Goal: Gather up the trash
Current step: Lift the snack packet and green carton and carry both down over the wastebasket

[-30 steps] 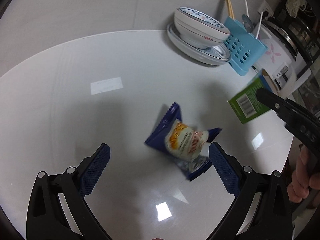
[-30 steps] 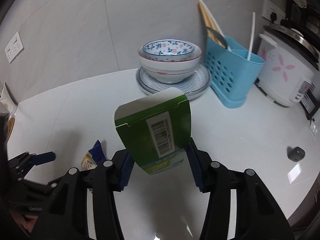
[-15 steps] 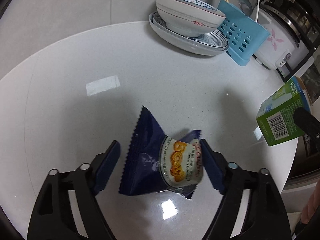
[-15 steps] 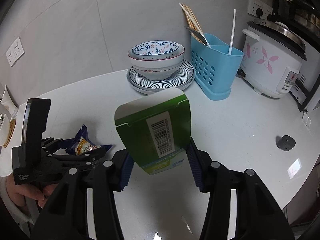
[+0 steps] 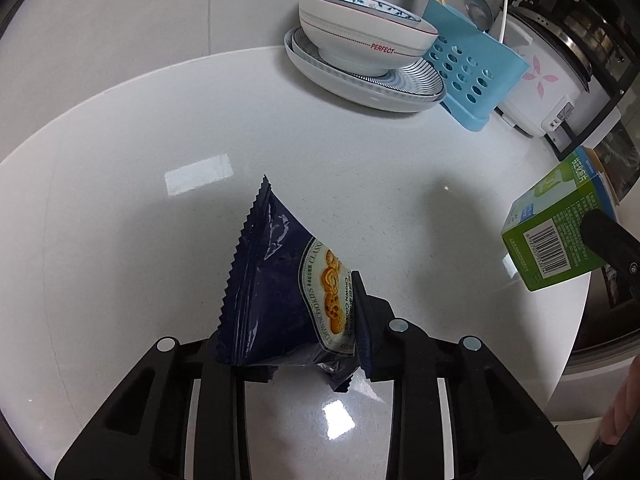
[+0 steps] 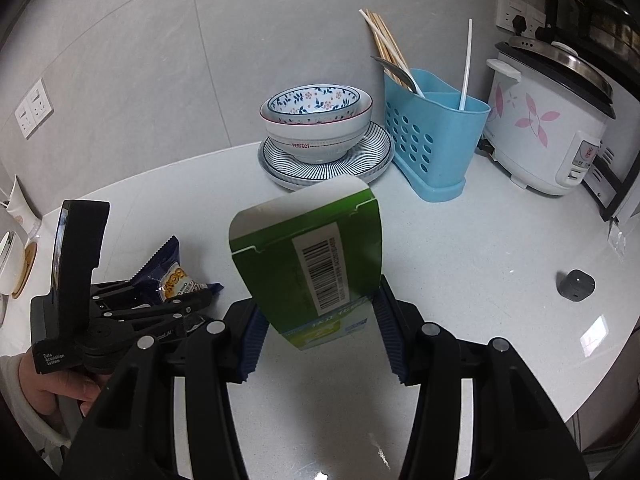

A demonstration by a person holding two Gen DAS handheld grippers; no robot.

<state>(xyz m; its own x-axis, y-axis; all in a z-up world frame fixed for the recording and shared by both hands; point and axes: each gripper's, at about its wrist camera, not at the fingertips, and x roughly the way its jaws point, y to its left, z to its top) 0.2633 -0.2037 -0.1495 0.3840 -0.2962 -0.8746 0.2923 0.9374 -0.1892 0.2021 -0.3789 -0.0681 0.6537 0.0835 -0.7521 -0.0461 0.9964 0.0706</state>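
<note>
A dark blue cookie wrapper (image 5: 272, 280) stands up from the white round table (image 5: 120, 200) between the jaws of my left gripper (image 5: 288, 312). The jaws are closing on it: the right pad (image 5: 362, 320) presses its printed side, and the left pad is hidden behind the foil. In the right wrist view the wrapper (image 6: 172, 268) and left gripper (image 6: 176, 304) sit at the left. My right gripper (image 6: 316, 308) is shut on a green carton (image 6: 308, 248) with a barcode, held above the table. That carton (image 5: 556, 236) shows at the left view's right edge.
At the back stand a flowered bowl (image 6: 316, 128) on striped plates (image 6: 376, 156), a blue cutlery holder (image 6: 432, 140) with chopsticks, and a white rice cooker (image 6: 548, 128). A small dark grey object (image 6: 576, 284) lies at the right. A person's hand (image 6: 52, 384) holds the left gripper.
The left gripper's jaws have come together from wide open onto the wrapper, which now stands up between them. The right gripper with the carton drew back a little, then kept still.
</note>
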